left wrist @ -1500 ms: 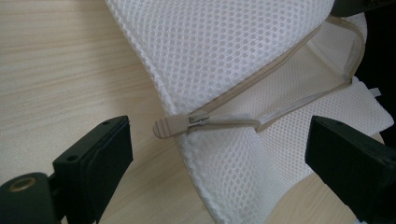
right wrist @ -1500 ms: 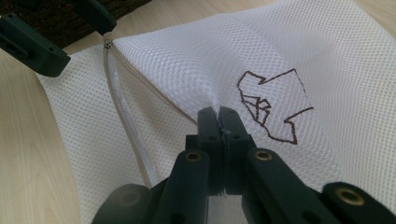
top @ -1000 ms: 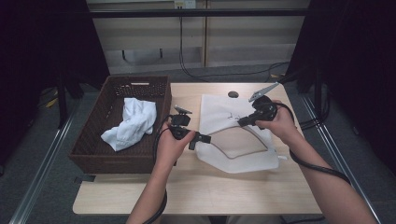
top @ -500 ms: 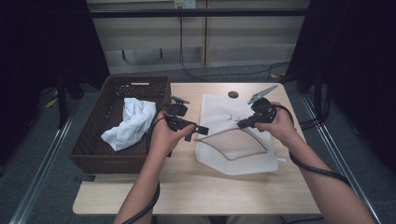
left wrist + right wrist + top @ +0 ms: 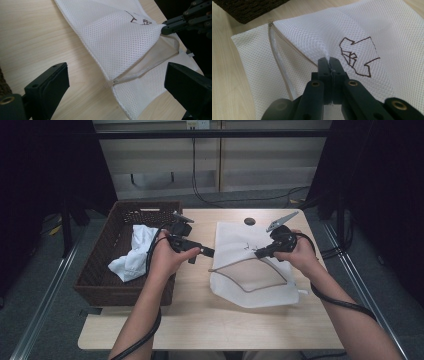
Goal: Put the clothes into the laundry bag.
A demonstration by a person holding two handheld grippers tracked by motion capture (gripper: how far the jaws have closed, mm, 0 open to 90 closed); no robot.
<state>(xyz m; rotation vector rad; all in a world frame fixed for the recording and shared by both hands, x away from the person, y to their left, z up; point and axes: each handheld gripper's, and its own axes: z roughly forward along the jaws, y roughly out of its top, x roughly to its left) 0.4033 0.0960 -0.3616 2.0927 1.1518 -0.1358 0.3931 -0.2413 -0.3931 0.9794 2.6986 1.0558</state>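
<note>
Right hand-held gripper pinches mesh bag, lifting its top layer; left hand-held gripper gapes wide beside the zip opening.

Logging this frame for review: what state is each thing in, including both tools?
Mesh laundry bag: flat on the table, zipper open, upper layer lifted at the mouth.
Right tool: shut on the mesh laundry bag's upper layer.
Left tool: open, jaws astride the zipper's end.
White cloth: crumpled in the basket.
Basket: upright on the table.
</note>
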